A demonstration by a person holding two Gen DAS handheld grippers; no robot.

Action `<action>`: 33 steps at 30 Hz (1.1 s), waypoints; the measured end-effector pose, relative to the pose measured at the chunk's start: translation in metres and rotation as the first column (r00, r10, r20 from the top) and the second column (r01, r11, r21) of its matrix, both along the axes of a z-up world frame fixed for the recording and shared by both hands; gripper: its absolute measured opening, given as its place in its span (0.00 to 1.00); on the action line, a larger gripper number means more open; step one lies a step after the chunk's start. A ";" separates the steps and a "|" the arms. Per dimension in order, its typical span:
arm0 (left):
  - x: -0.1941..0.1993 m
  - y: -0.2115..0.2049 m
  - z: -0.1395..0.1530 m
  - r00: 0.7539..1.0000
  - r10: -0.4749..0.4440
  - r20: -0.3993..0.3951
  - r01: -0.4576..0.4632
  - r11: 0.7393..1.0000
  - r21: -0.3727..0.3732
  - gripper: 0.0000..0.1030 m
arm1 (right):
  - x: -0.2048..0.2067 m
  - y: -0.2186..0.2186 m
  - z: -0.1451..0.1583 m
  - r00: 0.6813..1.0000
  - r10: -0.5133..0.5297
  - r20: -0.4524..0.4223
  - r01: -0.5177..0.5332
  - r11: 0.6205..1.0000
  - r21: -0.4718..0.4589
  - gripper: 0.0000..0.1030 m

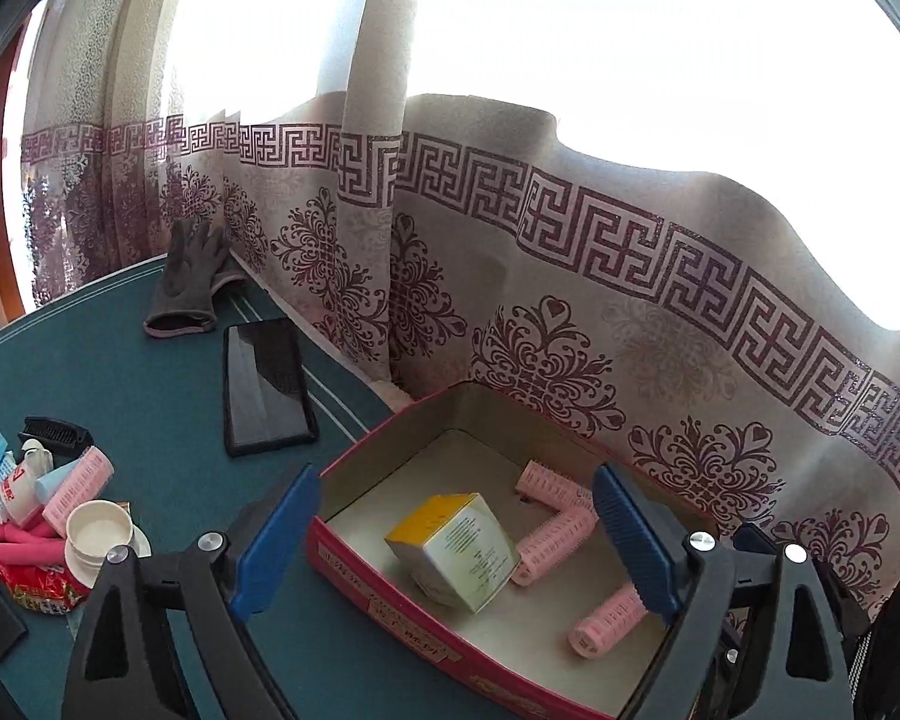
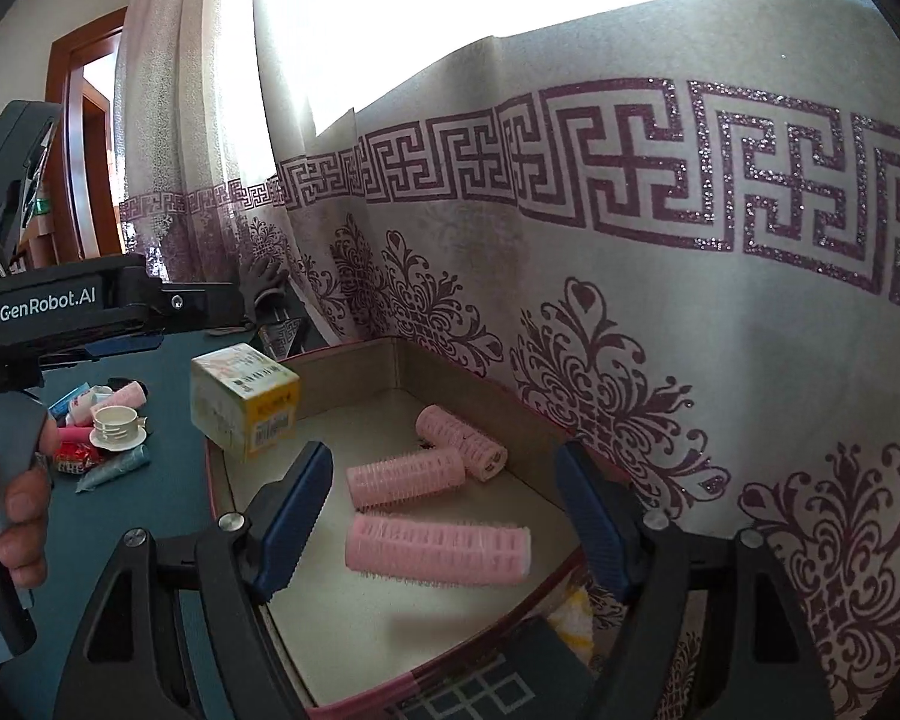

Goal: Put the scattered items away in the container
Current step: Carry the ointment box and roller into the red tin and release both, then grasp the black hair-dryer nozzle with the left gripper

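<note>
A red cardboard box (image 1: 384,579) with a beige inside (image 2: 354,369) stands on the green table against the curtain. My left gripper (image 1: 456,540) is open above the box, its blue fingers wide apart. Below it a yellow-and-white carton (image 1: 459,552) (image 2: 246,399) sits tilted on an edge, touching neither pad. Three pink hair rollers lie in the box. Two are near the far wall (image 2: 462,441) (image 2: 405,477). The third roller (image 2: 438,546) (image 1: 609,621) is between the fingers of my open right gripper (image 2: 444,519), clear of both pads.
Left of the box is a pile: a pink roller (image 1: 78,480), a white jar (image 1: 99,534), a red packet (image 1: 42,582), a black comb (image 1: 54,432), and tubes. A phone (image 1: 267,384) and a grey glove (image 1: 189,282) lie further back. A hand (image 2: 18,516) holds the left gripper's handle.
</note>
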State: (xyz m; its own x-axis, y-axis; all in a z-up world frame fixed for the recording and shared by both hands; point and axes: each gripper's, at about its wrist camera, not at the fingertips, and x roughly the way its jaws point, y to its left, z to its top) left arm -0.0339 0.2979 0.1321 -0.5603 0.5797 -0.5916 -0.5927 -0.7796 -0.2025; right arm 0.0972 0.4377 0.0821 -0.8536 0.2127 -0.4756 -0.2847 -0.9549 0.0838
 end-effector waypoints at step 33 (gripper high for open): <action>-0.017 -0.172 -0.056 0.913 0.398 0.096 -0.391 0.917 -0.085 0.99 | -0.007 -0.047 0.000 0.999 0.050 0.000 -0.050 0.998 0.024 0.78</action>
State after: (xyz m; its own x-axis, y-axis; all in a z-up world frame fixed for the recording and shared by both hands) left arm -0.0506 0.1262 0.0766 -0.6659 0.2851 -0.6895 -0.2117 -0.9583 -0.1918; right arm 0.0902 0.3908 0.0825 -0.8637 0.1815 -0.4701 -0.2370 -0.9696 0.0610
